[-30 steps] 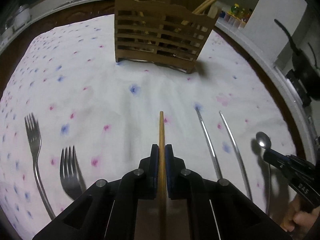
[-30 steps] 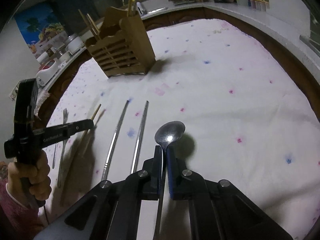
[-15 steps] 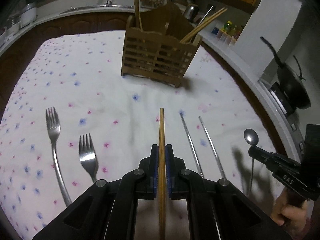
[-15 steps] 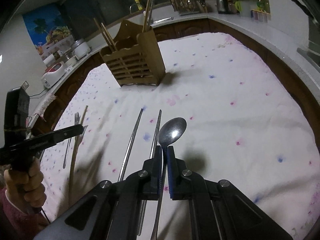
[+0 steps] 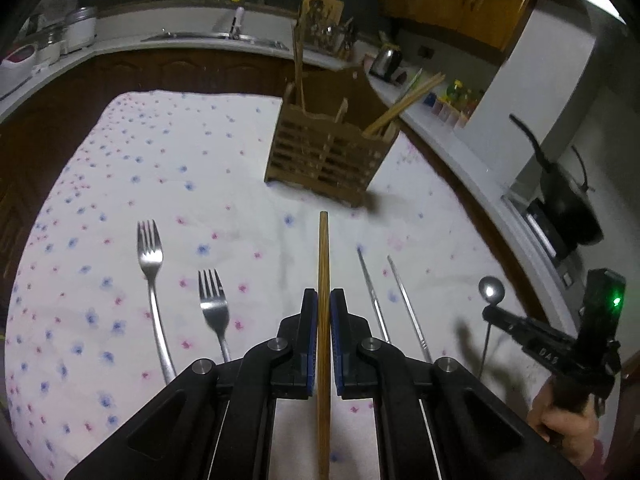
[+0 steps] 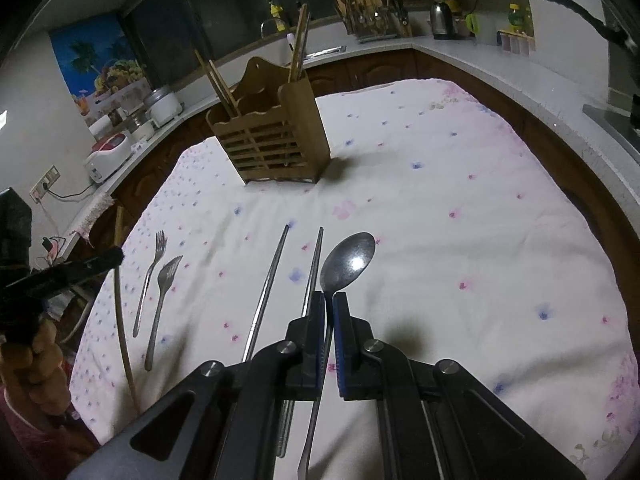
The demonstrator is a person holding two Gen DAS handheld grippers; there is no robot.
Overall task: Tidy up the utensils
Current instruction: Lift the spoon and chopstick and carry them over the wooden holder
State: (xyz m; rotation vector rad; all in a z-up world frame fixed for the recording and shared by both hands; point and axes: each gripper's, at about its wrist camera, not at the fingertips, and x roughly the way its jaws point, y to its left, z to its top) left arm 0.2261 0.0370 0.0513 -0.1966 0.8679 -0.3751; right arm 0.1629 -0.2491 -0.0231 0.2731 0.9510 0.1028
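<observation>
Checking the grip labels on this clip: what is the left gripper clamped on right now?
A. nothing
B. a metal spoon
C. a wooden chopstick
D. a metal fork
C: in the left wrist view the left gripper has its blue pads shut on a wooden chopstick; the spoon sits in the right gripper.

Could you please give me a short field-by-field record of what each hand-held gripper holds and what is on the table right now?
left hand-held gripper: shut on a wooden chopstick
right hand-held gripper: shut on a metal spoon
holder: wooden utensil caddy upright at the far end, chopsticks standing in it
lying on cloth: two forks, two metal chopsticks
surface: floral tablecloth
</observation>
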